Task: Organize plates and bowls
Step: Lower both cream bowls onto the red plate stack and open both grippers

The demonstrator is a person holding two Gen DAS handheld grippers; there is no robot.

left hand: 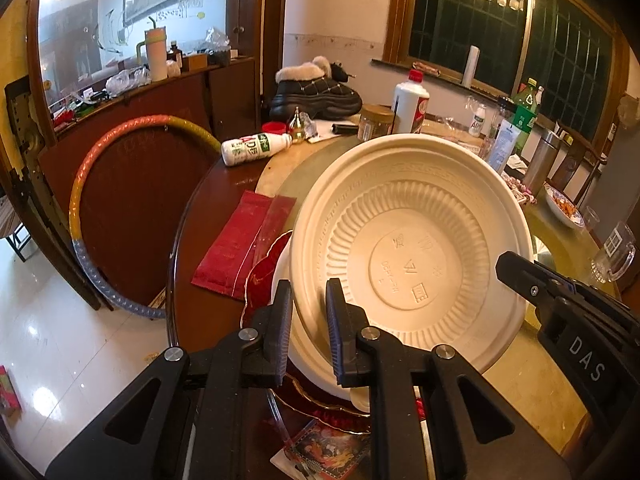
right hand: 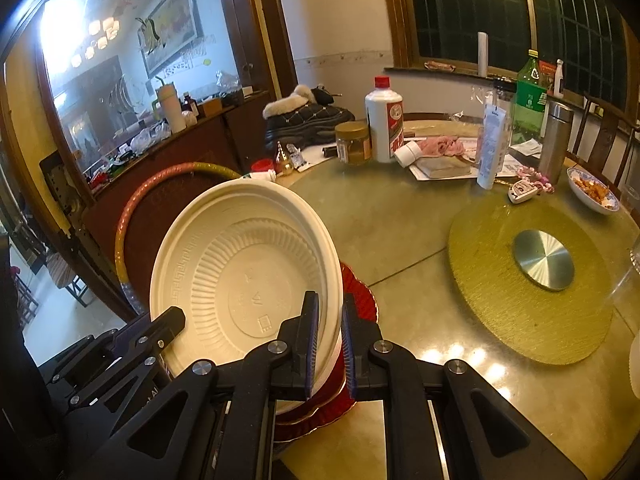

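A cream plastic bowl (left hand: 412,240) is tilted on edge with its ribbed underside toward both cameras. It also shows in the right wrist view (right hand: 244,264). My left gripper (left hand: 308,332) is shut on the bowl's left rim. My right gripper (right hand: 330,344) is shut on its right rim, and its finger shows in the left wrist view (left hand: 532,276). Under the bowl lies a white plate (left hand: 312,360) on red gold-edged plates (right hand: 360,292), which also show in the left wrist view (left hand: 264,272).
The round table (right hand: 400,240) has a green mat with a metal disc (right hand: 544,260). Behind stand a white liquor bottle (right hand: 384,120), a jar (right hand: 352,142), a green bottle (right hand: 530,96), a steel flask (right hand: 554,140) and a dish of food (right hand: 592,190). A hoop (left hand: 92,184) leans at left.
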